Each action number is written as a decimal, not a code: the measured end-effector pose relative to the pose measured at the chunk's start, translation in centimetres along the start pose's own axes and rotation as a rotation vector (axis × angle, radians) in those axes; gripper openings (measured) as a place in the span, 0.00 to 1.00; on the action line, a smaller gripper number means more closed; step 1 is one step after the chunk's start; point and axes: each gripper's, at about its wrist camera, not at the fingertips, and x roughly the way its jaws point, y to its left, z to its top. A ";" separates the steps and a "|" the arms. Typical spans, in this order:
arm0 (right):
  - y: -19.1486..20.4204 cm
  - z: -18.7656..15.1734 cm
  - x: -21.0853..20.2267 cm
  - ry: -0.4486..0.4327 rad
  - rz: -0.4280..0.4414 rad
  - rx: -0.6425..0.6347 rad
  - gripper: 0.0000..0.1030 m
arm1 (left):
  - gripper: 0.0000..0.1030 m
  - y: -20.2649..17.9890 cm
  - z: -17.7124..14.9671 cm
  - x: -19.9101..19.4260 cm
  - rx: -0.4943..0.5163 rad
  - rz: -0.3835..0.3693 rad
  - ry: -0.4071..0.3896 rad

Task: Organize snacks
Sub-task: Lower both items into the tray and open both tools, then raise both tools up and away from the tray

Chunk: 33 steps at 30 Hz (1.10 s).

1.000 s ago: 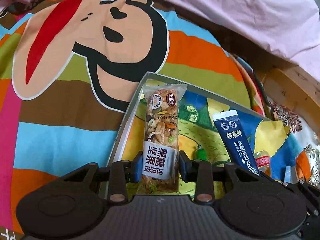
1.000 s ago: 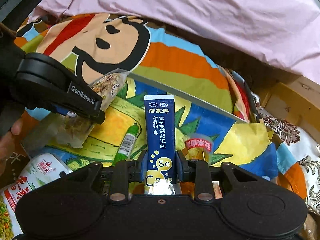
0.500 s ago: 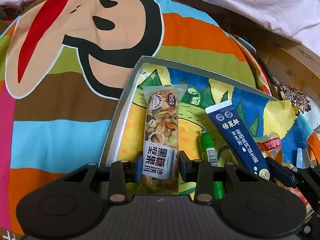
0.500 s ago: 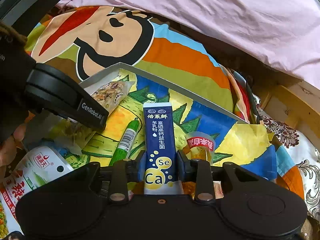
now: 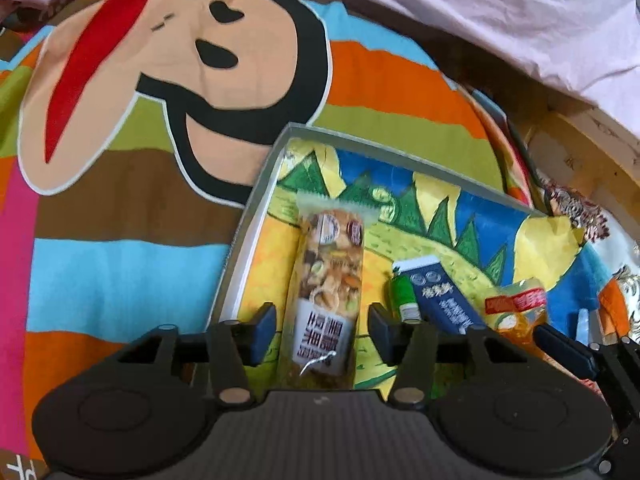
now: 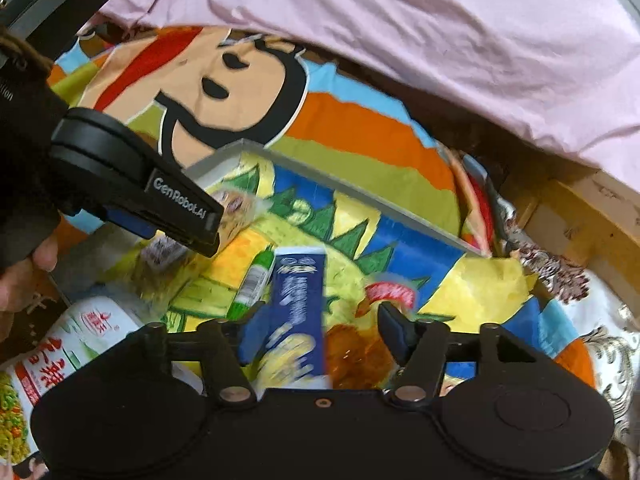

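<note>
Between the fingers of the left gripper (image 5: 322,334) a nut bar (image 5: 326,296) is seen lying flat on the floor of a shallow tray (image 5: 256,216), near the tray's left wall. Its long axis is aligned with the line the gripper points along, its printed label end nearest the camera and its crimped end pointing away. The fingers are opening at this moment; a gap is visible on both sides of the wrapper, so the bar is judged released, not gripped. Across the tray, the same arrangement is noted at the right gripper (image 6: 320,336): a dark blue sachet (image 6: 298,300) lies lengthwise between fingers that are also opening, its left edge close to or touching the left pad (blur prevents a firm call), its right edge clear of the right pad. A green tube (image 6: 252,284) is seen just beside the sachet on its left, and an orange-filled packet with a red label (image 6: 384,294) on its right, partly under the right finger. All these items are laid roughly parallel within the tray, which rests on a striped cartoon-print bedspread (image 5: 120,240). A white snack bag (image 6: 60,344) remains outside the tray at lower left in the right wrist view, nearer the left gripper, and is judged a likely next item. Any withdrawal is best made straight back along each item's long axis, so neither is dragged askew.
</note>
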 end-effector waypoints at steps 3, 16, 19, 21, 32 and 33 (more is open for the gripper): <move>-0.8 0.5 -1.4 -0.039 -0.015 0.023 0.73 | 0.62 -0.1 0.2 -1.2 -0.006 -0.004 -0.027; -4.9 1.1 -10.5 -0.263 -0.059 0.200 0.99 | 0.95 -0.4 -0.2 -10.8 -0.009 0.034 -0.259; -5.7 1.0 -12.7 -0.314 -0.057 0.240 0.99 | 0.99 -0.8 -0.9 -13.3 0.007 0.055 -0.320; -6.1 0.9 -14.0 -0.342 -0.054 0.267 0.99 | 0.99 -1.1 -1.5 -14.9 0.027 0.072 -0.351; -6.3 -1.4 -21.1 -0.430 -0.045 0.278 0.99 | 0.99 -3.1 -6.2 -21.3 0.165 0.173 -0.401; -6.2 -1.8 -21.7 -0.431 -0.043 0.275 0.99 | 0.99 -3.2 -6.6 -21.6 0.176 0.179 -0.398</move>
